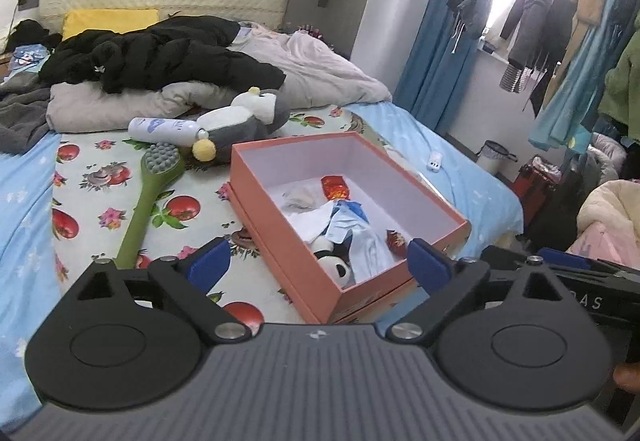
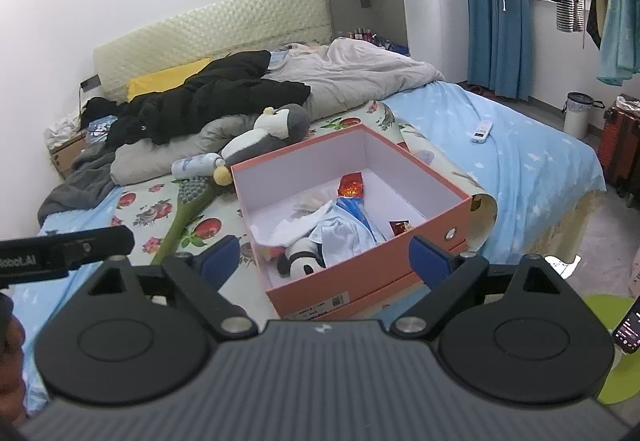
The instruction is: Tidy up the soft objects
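An open orange box (image 1: 280, 241) (image 2: 360, 273) sits on the bed. Inside lie a panda plush (image 1: 338, 267) (image 2: 302, 259), a pale blue cloth (image 1: 370, 245) (image 2: 344, 237), a white cloth (image 1: 310, 221) (image 2: 294, 227) and a red shiny packet (image 1: 335, 188) (image 2: 351, 185). A grey and white penguin plush (image 1: 244, 121) (image 2: 268, 133) lies beyond the box. My left gripper (image 1: 319, 263) is open, back from the box's near corner, nothing between its blue fingers. My right gripper (image 2: 324, 261) is open too, in front of the box and empty.
A green long-handled brush (image 1: 150, 197) (image 2: 186, 211) and a white bottle (image 1: 164, 129) (image 2: 198, 164) lie left of the box. A black jacket (image 1: 160, 57) and grey duvet (image 2: 352, 73) fill the bed's far end. A remote (image 2: 481, 131) rests on the blue sheet.
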Tool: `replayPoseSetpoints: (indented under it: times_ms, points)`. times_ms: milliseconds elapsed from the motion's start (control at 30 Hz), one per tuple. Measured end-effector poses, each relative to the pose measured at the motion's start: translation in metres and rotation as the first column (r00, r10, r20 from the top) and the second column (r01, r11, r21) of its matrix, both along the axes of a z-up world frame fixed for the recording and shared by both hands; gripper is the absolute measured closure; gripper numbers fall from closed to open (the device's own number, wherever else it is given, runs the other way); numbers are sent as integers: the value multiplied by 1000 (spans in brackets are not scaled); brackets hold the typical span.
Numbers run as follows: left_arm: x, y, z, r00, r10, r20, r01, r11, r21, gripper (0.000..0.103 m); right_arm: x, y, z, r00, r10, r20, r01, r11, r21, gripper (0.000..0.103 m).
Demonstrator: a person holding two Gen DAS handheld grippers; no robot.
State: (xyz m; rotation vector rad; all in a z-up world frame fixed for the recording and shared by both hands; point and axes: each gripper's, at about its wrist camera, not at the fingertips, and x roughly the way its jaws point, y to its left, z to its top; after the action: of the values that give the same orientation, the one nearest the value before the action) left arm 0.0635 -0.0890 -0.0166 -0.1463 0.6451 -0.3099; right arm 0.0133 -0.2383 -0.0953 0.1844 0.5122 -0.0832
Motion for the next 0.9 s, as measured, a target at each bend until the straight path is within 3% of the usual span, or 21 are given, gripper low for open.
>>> replayPoseSetpoints:
  times_ms: [433,900]
  points:
    - [3,-5,-3,999,7,-32,-5,999,45,0,-4,1,-1,1000,-19,12,19,999,-26,10]
    - [1,-6,-5,999,-3,-35,4,999,42,0,-6,4,-1,1000,3,16,-3,1000,-25,10]
